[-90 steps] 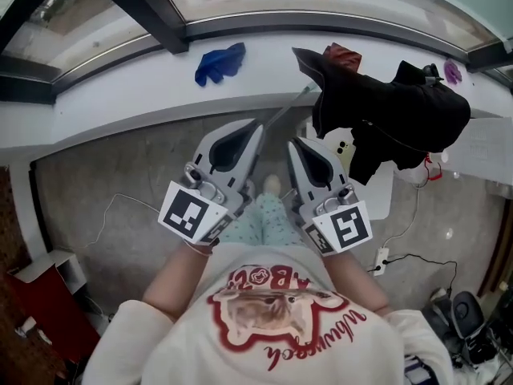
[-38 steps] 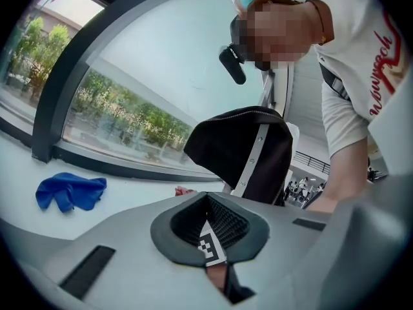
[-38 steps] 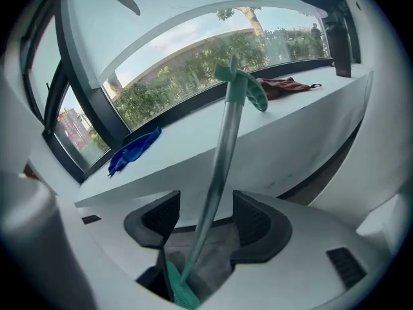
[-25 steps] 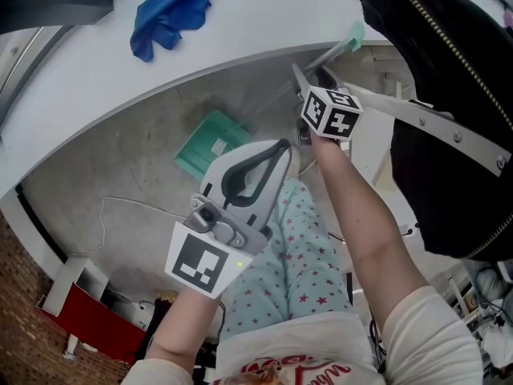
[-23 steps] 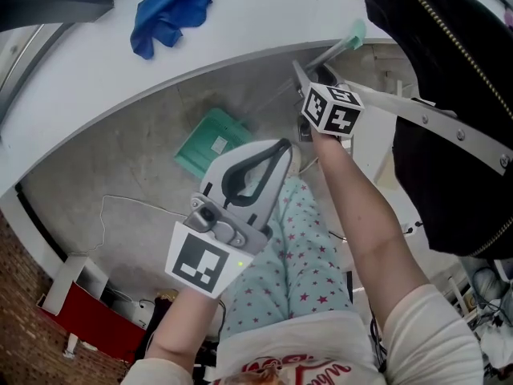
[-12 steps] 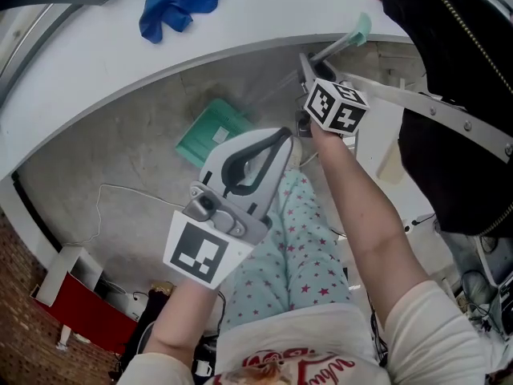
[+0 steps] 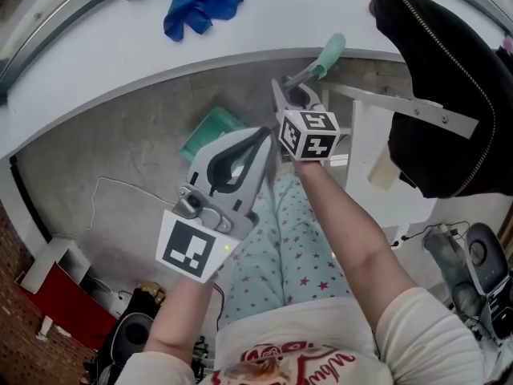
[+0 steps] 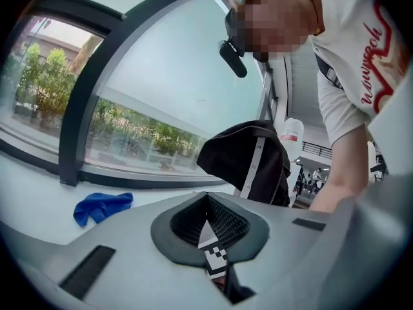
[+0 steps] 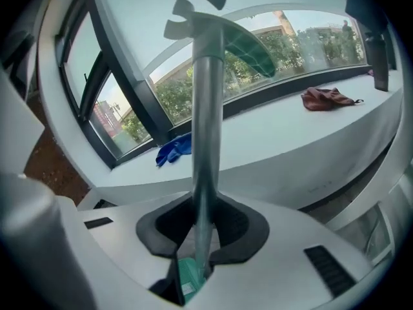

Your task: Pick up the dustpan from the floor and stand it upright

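The dustpan has a green pan [image 7: 207,131] low on the concrete floor, a metal pole [image 9: 205,134] and a green handle tip [image 7: 330,53]. My right gripper [image 7: 290,96] is partway up the pole; its jaws are closing, with the pole between them and the pads against it. In the right gripper view the right gripper [image 9: 204,221] holds the pole, which runs up through its jaws, and the green pan [image 9: 188,279] shows below. My left gripper [image 7: 261,136] hangs in front of the pan, shut and holding nothing. In the left gripper view the left gripper [image 8: 208,204] has its tips together.
A white window ledge [image 7: 104,62] curves across the back with a blue cloth [image 7: 204,2] on it. A black jacket [image 7: 441,95] hangs over a white frame [image 7: 385,107] at right. A thin cable [image 7: 104,184] lies on the floor, and a red box [image 7: 60,311] sits bottom left.
My right gripper has closed on the dustpan's pole and risen with it, shifting left in the head view. The left gripper has drifted a little upward.
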The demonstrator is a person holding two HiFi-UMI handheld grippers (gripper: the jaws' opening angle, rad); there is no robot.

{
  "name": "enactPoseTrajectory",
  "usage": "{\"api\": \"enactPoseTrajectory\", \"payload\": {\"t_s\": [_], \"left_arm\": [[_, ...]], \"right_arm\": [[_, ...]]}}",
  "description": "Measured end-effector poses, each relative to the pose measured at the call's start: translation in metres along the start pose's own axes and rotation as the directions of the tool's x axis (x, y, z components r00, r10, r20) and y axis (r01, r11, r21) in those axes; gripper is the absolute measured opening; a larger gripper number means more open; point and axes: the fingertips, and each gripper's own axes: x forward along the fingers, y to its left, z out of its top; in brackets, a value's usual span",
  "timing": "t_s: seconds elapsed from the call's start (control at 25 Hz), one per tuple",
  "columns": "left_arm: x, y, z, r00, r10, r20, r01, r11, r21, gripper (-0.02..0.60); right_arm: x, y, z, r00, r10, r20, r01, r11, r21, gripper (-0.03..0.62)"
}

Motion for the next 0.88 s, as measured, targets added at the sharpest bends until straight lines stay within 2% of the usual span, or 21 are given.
{"api": "enactPoseTrajectory", "payload": {"t_s": [0.32, 0.56, 0.72, 0.88], "left_arm": [[-0.052, -0.006, 0.011, 0.986, 0.16, 0.037, -0.161, 0.987, 0.009, 0.003], [-0.098, -0.007, 0.008, 0.973, 0.223, 0.05, -0.222, 0.975, -0.023, 0.003], [-0.125, -0.005, -0.001, 0.96, 0.276, 0.053, -0.273, 0.96, -0.07, 0.003], [-0.145, -0.005, -0.012, 0.958, 0.281, 0.061, -0.276, 0.957, -0.085, 0.003]], "right_arm": [[-0.004, 0.056, -0.007, 0.994, 0.099, -0.036, -0.103, 0.988, -0.113, 0.092], [-0.017, 0.103, -0.019, 0.988, 0.148, -0.037, -0.153, 0.969, -0.192, 0.091], [-0.032, 0.141, -0.034, 0.976, 0.209, -0.053, -0.215, 0.939, -0.267, 0.091], [-0.041, 0.167, -0.044, 0.968, 0.249, -0.045, -0.249, 0.911, -0.328, 0.091]]}}
